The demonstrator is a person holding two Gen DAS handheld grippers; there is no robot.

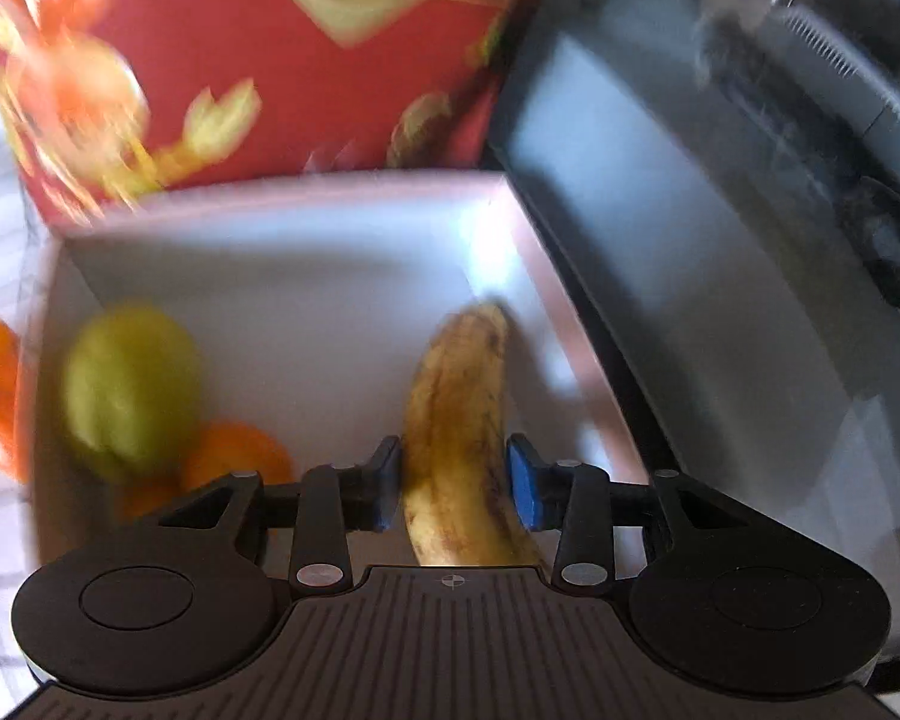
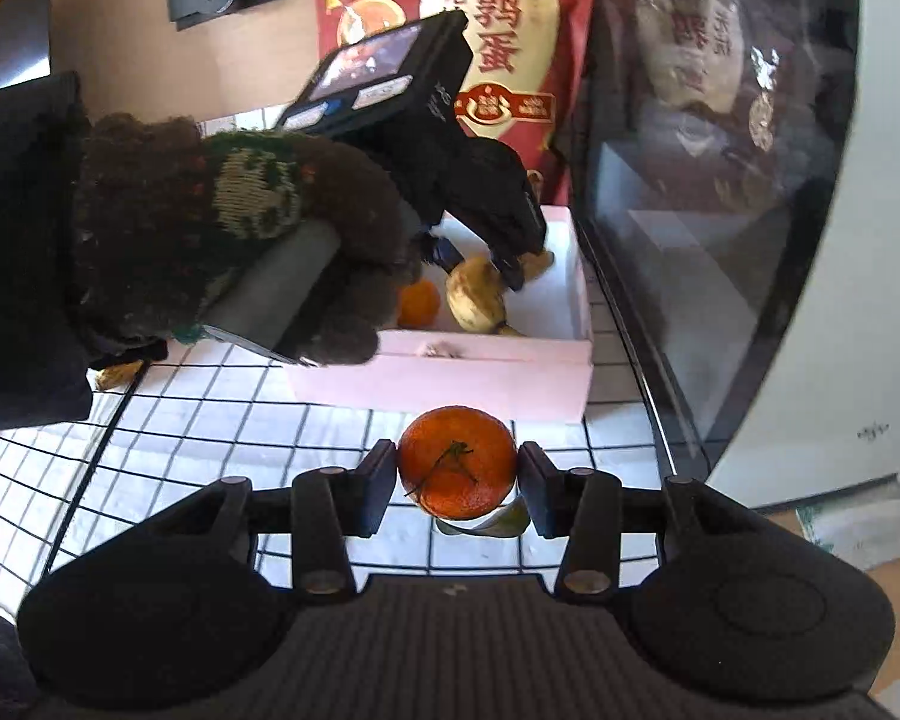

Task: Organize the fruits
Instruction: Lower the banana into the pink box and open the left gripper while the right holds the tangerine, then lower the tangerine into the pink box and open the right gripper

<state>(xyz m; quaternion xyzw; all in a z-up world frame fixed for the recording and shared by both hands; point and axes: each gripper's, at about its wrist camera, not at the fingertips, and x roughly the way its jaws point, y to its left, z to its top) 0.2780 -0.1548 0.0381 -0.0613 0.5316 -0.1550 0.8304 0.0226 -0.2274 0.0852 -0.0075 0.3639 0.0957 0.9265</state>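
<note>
The left hand-held gripper (image 1: 453,483) pinched a banana (image 1: 459,420) over the pink box (image 2: 450,375) (right hand-held gripper (image 2: 457,483) pinching a tangerine (image 2: 457,461)); dropping it early risked bruising.

A brown-speckled yellow banana (image 1: 456,420) is clamped between the left tongs; a stemmed orange tangerine (image 2: 457,461) is pinched between the right.

White grid-lined tabletop (image 2: 210,420), beige wall (image 2: 126,60)
</note>
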